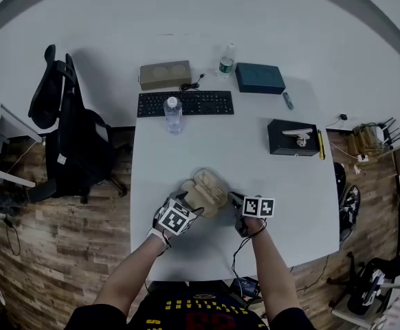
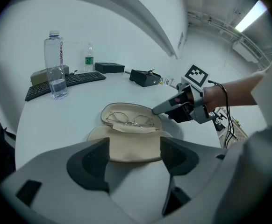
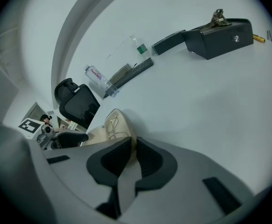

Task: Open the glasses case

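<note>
The white table (image 1: 255, 177) fills the head view, and an office chair (image 1: 69, 136) stands on the wood floor (image 1: 62, 246) at its left edge. The beige glasses case (image 1: 203, 191) lies open near the table's front edge, between the two hands.

Only the left gripper view shows inside it. Wire-framed glasses (image 2: 129, 120) lie in the far half, and the near flap (image 2: 131, 148) runs back between the jaws of the left gripper (image 2: 133, 148). Those jaws stand wide, and the flap fills the gap with its edges against both pads, so the left gripper grasps the case across its width.

The right gripper view shows what the head view hides under the marker cubes. The jaws of the right gripper (image 3: 132, 148) are nearly together, clenched on the thin rim of the case. From the left gripper view its tip meets the far half's right end.

Toward the far edge lie a keyboard (image 1: 185, 104), a tan box (image 1: 165, 74), a teal box (image 1: 260, 78) and a green-labelled bottle (image 1: 227, 59). A clear water bottle (image 1: 173, 114) stands just in front of the keyboard. A black box (image 1: 293, 137) sits to the right with a yellow pen (image 1: 321, 144) beside it. All are well apart from the case.
</note>
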Demonstrator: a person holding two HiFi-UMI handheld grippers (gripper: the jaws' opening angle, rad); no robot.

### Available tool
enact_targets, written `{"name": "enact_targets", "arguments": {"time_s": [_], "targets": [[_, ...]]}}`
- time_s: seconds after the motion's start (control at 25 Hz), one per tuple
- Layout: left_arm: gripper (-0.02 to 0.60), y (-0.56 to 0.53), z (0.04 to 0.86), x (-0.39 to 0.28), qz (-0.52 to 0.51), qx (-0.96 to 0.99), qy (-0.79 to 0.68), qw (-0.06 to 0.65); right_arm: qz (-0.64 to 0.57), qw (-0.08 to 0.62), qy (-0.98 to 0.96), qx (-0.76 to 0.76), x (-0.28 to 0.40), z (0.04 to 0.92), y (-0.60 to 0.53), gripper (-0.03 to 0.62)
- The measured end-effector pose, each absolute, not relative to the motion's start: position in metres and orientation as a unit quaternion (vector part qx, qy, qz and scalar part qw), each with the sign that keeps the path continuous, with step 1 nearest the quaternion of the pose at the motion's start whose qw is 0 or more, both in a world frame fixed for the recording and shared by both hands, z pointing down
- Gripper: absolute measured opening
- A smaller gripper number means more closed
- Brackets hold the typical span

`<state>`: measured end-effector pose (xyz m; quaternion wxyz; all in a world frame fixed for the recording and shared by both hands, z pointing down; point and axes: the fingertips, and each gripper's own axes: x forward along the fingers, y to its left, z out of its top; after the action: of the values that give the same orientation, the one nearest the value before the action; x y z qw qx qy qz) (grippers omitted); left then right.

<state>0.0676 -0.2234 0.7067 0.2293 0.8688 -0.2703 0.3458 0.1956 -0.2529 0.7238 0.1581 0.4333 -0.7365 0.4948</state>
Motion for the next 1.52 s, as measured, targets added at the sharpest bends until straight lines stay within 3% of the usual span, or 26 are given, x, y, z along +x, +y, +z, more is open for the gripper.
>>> {"name": "enact_targets", "arguments": {"time_s": [0.52, 0.72, 1.04, 1.52], "targets": [[0.356, -0.227, 0.671, 0.076, 0.322, 0.877, -0.261, 0.243, 0.477, 0.157, -0.759, 0.414, 0.187, 0.714, -0.253, 0.049], [0.356, -0.229, 0.663, 0.080, 0.314, 0.881, -0.263, 0.237, 0.461, 0.159, -0.769, 0.413, 0.182, 0.705, -0.259, 0.109], [0.356, -0.231, 0.647, 0.075, 0.295, 0.884, -0.279, 0.230, 0.445, 0.125, -0.776, 0.429, 0.185, 0.680, -0.273, 0.133], [0.355, -0.234, 0.528, 0.059, 0.150, 0.909, -0.338, 0.191, 0.325, 0.035, -0.812, 0.484, 0.201, 0.550, -0.261, 0.127]]}}
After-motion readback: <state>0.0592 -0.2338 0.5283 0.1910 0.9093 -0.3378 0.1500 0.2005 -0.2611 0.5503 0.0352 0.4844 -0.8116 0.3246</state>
